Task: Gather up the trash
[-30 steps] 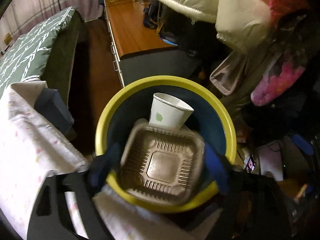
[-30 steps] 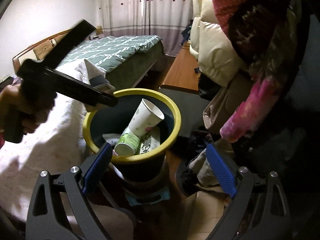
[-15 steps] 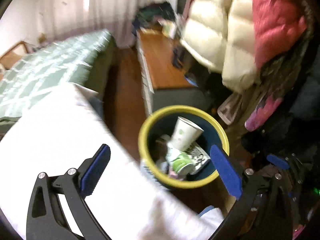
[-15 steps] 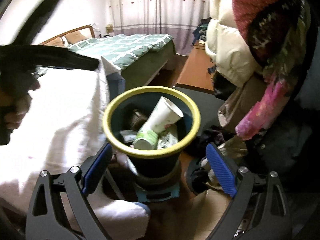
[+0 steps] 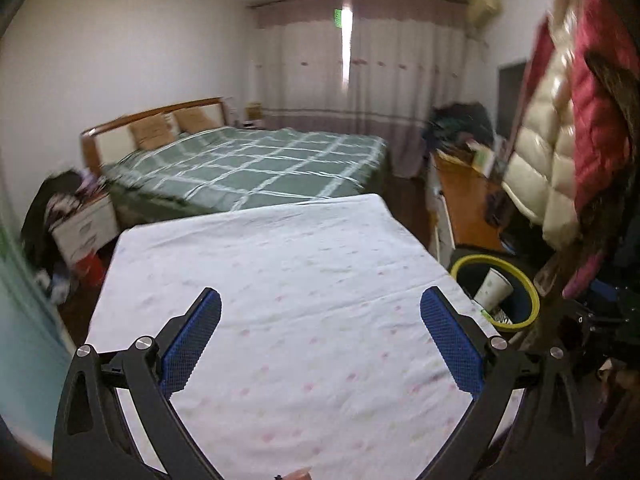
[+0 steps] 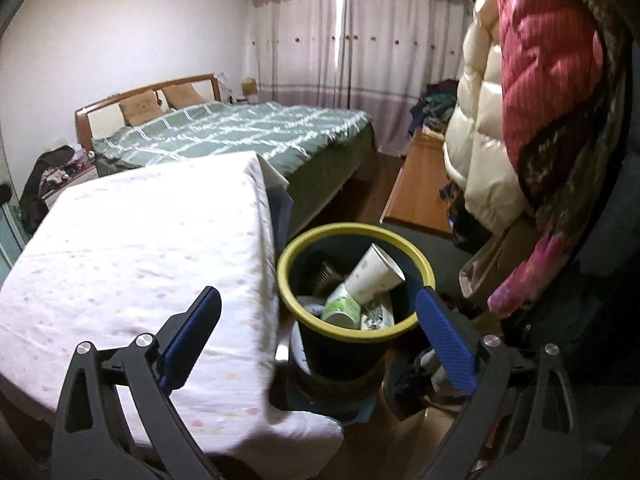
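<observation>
Round dark-blue plastic bin (image 6: 356,332) with yellow rim, beside the desk's (image 5: 280,280) right edge, holds white paper cups (image 6: 374,276). Desk cloth: white, pastel-dotted. Left gripper (image 5: 320,336) and right gripper (image 6: 318,332): textured blue jaws spread, empty.

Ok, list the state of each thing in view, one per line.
Left gripper: open, holding nothing, over the table.
Right gripper: open, holding nothing.
Bin: upright beside the table, trash inside.
White cup: tilted, mouth up, inside the bin.
Green cup: on its side, in the bin.
Table: covered with a white cloth.
</observation>
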`<state>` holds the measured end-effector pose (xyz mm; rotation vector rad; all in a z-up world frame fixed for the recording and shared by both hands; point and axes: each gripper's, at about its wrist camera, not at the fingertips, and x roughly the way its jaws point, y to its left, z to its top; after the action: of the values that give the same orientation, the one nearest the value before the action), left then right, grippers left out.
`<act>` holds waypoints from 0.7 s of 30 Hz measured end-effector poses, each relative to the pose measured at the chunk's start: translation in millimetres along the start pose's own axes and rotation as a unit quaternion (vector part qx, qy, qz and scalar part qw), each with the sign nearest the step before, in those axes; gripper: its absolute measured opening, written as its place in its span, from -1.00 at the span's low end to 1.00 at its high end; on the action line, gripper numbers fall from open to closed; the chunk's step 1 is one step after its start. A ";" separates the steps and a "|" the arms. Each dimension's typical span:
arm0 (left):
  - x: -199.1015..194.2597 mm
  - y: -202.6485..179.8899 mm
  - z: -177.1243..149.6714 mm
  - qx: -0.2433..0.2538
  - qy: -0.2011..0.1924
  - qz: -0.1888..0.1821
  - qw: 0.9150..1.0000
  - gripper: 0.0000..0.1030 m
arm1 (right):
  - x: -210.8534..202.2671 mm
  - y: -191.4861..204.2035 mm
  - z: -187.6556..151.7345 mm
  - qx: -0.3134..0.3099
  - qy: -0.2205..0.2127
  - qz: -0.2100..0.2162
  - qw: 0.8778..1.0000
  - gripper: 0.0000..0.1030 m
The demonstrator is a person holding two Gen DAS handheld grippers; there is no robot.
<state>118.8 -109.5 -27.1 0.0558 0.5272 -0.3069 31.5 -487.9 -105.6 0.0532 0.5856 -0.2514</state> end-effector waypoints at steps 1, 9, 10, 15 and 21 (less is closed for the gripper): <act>-10.9 8.9 -5.8 -0.011 -0.006 0.009 1.000 0.91 | -5.1 3.8 0.6 -0.001 -0.006 0.004 1.000 0.83; -59.4 39.1 -37.7 -0.050 -0.025 0.044 0.997 0.91 | -26.3 19.6 -0.5 -0.001 -0.026 0.023 0.999 0.84; -63.1 41.2 -40.8 -0.051 -0.025 0.048 0.997 0.91 | -28.4 20.0 -0.6 0.003 -0.028 0.026 0.999 0.84; -76.8 47.7 -49.6 -0.059 -0.031 0.058 0.996 0.91 | -33.9 21.8 1.9 0.011 -0.036 0.027 0.999 0.85; -82.2 49.1 -52.3 -0.060 -0.037 0.069 0.995 0.91 | -33.8 24.7 2.2 0.006 -0.037 0.026 0.999 0.85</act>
<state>40.7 -33.3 -32.1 -0.0348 0.4646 -0.1420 11.7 -456.9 -85.7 0.0711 0.5088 -0.2056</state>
